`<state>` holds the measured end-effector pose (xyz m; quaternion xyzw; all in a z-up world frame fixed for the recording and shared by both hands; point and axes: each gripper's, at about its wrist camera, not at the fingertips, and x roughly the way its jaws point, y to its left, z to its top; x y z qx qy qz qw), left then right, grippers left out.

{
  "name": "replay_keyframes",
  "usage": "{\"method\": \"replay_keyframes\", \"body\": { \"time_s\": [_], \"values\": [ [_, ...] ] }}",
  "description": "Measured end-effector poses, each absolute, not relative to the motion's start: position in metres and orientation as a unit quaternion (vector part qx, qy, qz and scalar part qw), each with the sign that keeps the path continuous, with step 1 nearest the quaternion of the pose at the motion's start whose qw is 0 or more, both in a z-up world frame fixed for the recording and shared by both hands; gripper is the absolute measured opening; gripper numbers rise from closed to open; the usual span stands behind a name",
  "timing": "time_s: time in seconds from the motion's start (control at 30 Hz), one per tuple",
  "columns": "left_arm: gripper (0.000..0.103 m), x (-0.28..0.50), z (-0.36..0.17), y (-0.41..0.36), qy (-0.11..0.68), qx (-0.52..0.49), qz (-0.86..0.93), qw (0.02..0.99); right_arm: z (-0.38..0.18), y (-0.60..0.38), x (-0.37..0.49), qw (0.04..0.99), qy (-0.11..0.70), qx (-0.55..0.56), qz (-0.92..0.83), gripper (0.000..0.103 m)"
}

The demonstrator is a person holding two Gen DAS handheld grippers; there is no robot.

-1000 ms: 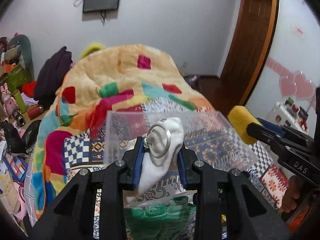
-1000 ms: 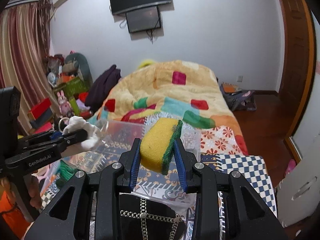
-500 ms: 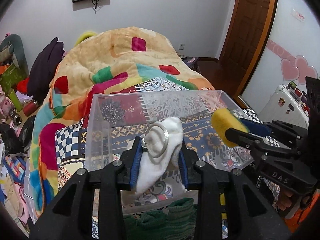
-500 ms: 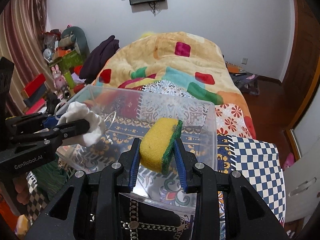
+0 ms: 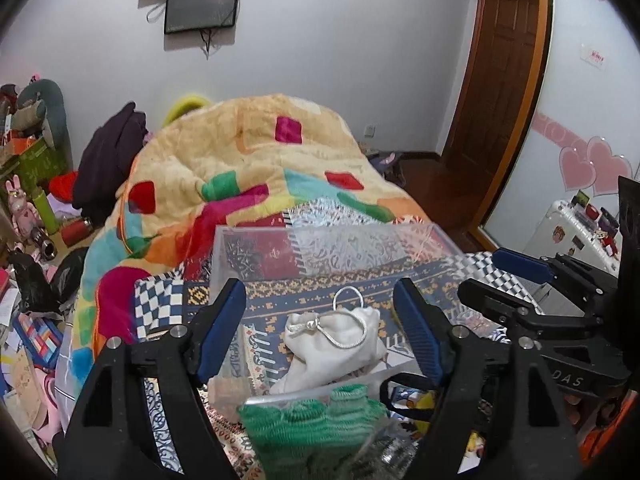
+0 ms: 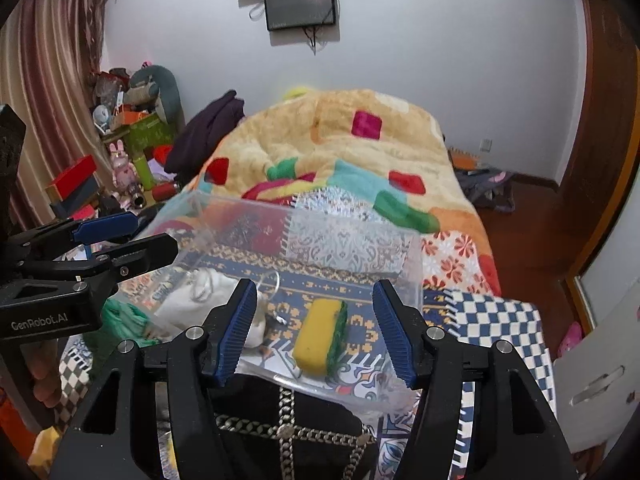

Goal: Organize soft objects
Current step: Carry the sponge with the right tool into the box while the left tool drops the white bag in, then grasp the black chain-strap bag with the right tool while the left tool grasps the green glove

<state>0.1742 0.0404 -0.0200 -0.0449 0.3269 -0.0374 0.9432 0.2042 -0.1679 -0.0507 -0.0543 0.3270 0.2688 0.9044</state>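
A clear plastic bin [image 5: 256, 236] stands on the patterned bed cover; it also shows in the right wrist view [image 6: 414, 256]. A white cloth pouch with a silver cord [image 5: 340, 344] lies inside the bin, below my left gripper [image 5: 320, 332], which is open and empty above it. A yellow sponge with a green scouring side [image 6: 320, 334] lies inside the bin on its right side, below my right gripper [image 6: 316, 332], which is open and empty. The pouch also shows in the right wrist view [image 6: 188, 304]. A green knitted item [image 5: 316, 428] lies just outside the bin's near wall.
A black bag with a chain strap [image 6: 288, 428] lies in front of the bin. A colourful quilt [image 5: 260, 168] is heaped on the bed behind it. Clutter [image 5: 32, 216] fills the floor at left. A white suitcase [image 5: 576, 224] stands at right by the wooden door [image 5: 504, 92].
Both grippers have opened. The white pouch dropped from the left gripper into the bin and the sponge dropped from the right gripper into the bin.
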Motion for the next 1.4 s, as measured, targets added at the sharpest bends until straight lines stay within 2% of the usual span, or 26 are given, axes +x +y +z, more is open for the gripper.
{"method": "replay_keyframes", "body": {
  "time_s": [0.17, 0.37, 0.47, 0.83, 1.07, 1.13, 1.2, 1.27, 1.33, 1.4],
  "values": [
    [0.085, 0.150, -0.004, 0.037, 0.297, -0.039, -0.044, 0.953, -0.032, -0.173, 0.184, 0.917, 0.286, -0.058, 0.272, 0.070],
    [0.098, 0.117, 0.000, 0.037, 0.269, -0.038, -0.038, 0.962, -0.023, -0.182, 0.156, 0.925, 0.252, -0.059, 0.279, 0.075],
    [0.098, 0.106, -0.013, 0.036, 0.280, -0.030, -0.038, 0.959, -0.027, -0.185, 0.150, 0.924, 0.252, -0.053, 0.283, 0.078],
    [0.098, 0.097, -0.078, 0.044, 0.359, -0.049, -0.020, 0.932, -0.072, -0.179, 0.143, 0.902, 0.318, -0.056, 0.286, 0.078],
    [0.098, 0.096, -0.093, 0.049, 0.368, -0.062, -0.006, 0.928, -0.096, -0.182, 0.136, 0.895, 0.340, -0.057, 0.281, 0.078],
    [0.094, 0.096, -0.096, 0.050, 0.371, -0.066, -0.011, 0.926, -0.098, -0.185, 0.135, 0.896, 0.341, -0.053, 0.278, 0.073],
    [0.080, 0.098, -0.098, 0.050, 0.377, -0.067, -0.014, 0.924, -0.099, -0.186, 0.135, 0.893, 0.345, -0.047, 0.284, 0.058],
    [0.073, 0.099, -0.101, 0.048, 0.382, -0.069, -0.017, 0.921, -0.100, -0.187, 0.135, 0.889, 0.351, -0.040, 0.292, 0.048],
    [0.068, 0.097, -0.102, 0.047, 0.379, -0.067, -0.017, 0.923, -0.101, -0.187, 0.133, 0.888, 0.351, -0.037, 0.295, 0.044],
    [0.059, 0.095, -0.102, 0.045, 0.376, -0.061, -0.015, 0.925, -0.100, -0.187, 0.130, 0.891, 0.344, -0.039, 0.294, 0.040]
  ]
}}
